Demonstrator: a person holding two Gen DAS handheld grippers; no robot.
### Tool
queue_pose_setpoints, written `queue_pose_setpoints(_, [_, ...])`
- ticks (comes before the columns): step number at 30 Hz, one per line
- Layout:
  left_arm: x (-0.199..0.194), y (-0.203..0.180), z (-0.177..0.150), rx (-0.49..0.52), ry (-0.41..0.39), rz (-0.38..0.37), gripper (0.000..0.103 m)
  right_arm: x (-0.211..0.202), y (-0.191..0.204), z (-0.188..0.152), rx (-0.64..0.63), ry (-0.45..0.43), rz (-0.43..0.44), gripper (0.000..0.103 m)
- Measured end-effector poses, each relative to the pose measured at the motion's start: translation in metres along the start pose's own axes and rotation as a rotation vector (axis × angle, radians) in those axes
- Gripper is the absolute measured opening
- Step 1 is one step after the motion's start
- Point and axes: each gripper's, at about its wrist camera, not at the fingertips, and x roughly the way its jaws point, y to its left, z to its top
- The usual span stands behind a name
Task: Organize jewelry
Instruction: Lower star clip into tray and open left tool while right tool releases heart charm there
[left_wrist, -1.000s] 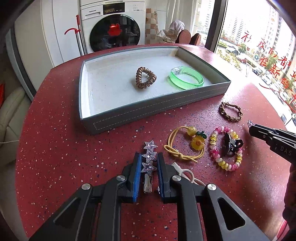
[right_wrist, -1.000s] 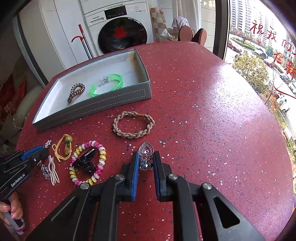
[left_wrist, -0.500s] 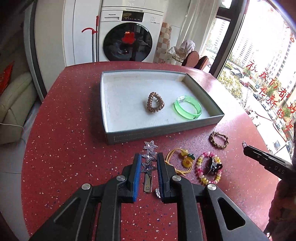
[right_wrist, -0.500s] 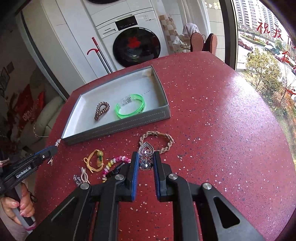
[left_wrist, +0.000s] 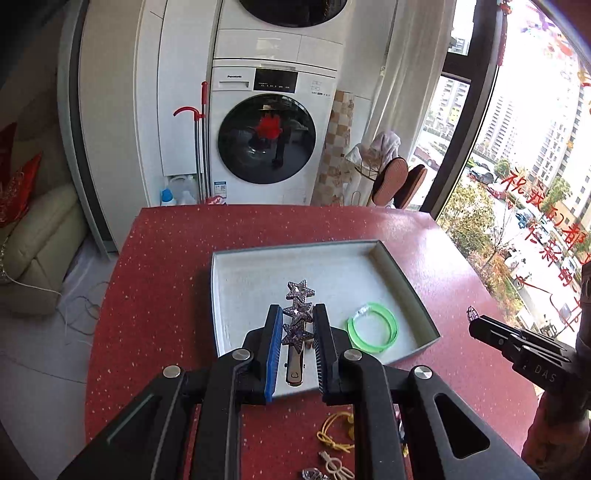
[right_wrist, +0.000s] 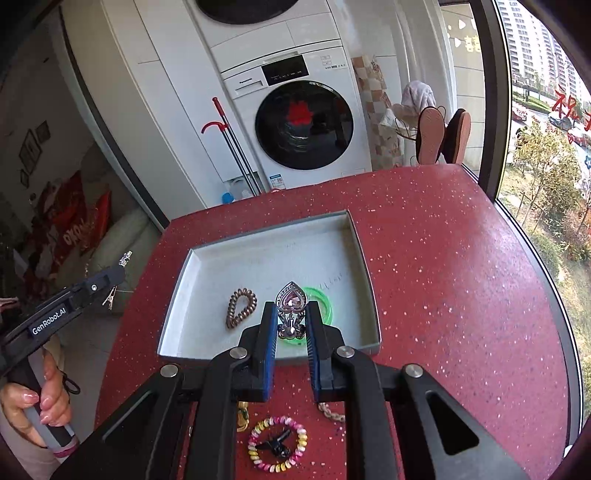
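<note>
My left gripper (left_wrist: 297, 317) is shut on a silver hair clip with three glittery stars (left_wrist: 298, 308), held in the air above the grey tray (left_wrist: 413, 295). My right gripper (right_wrist: 291, 312) is shut on a silver clip with a pink heart stone (right_wrist: 291, 300), also lifted over the tray (right_wrist: 364, 258). In the tray lie a green bangle (left_wrist: 373, 326) and a brown coil hair tie (right_wrist: 241, 306). On the red table near me sit a yellow cord tie (left_wrist: 334, 430), a pastel bead bracelet with a black claw clip (right_wrist: 277, 443) and a braided bracelet (right_wrist: 330, 411).
The red speckled table (right_wrist: 443, 277) ends at a window on the right. A washing machine (left_wrist: 269, 136) and a mop stand behind the table's far edge. A sofa (left_wrist: 33, 236) is at the left. A hand (right_wrist: 44, 402) grips the left tool's handle.
Both grippers rose from the table with their clips and moved forward, so they now hang over the tray. The loose jewellery has dropped to the bottom of both views.
</note>
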Motion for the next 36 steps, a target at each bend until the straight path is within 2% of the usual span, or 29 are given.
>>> queue_pose_setpoints(4, [0.018,0.000,0.028,0.010,-0.032,0.055,0.035,0.022,-0.001,0.025,-0.002,-0.001,0.005,0.017])
queue_pose_setpoints(8, [0.053,0.002,0.034,0.011,-0.009,0.088,0.035,0.052,-0.005,0.038,0.004,0.019,0.004,0.017])
queue_pose_setpoints(14, [0.115,0.008,0.011,0.015,0.077,0.140,0.035,0.107,-0.016,0.039,0.005,0.082,-0.022,0.017])
queue_pose_setpoints(19, [0.150,0.012,-0.007,0.043,0.125,0.189,0.035,0.145,-0.029,0.032,0.011,0.129,-0.060,0.017])
queue_pose_setpoints(30, [0.177,0.006,-0.026,0.095,0.179,0.242,0.035,0.174,-0.039,0.016,0.021,0.198,-0.093,0.018])
queue_pose_setpoints(32, [0.181,0.006,-0.027,0.100,0.192,0.250,0.035,0.172,-0.038,0.016,0.018,0.206,-0.089,0.022])
queue_pose_setpoints(36, [0.178,0.003,-0.029,0.111,0.185,0.274,0.035,0.162,-0.034,0.017,0.039,0.188,-0.050,0.044])
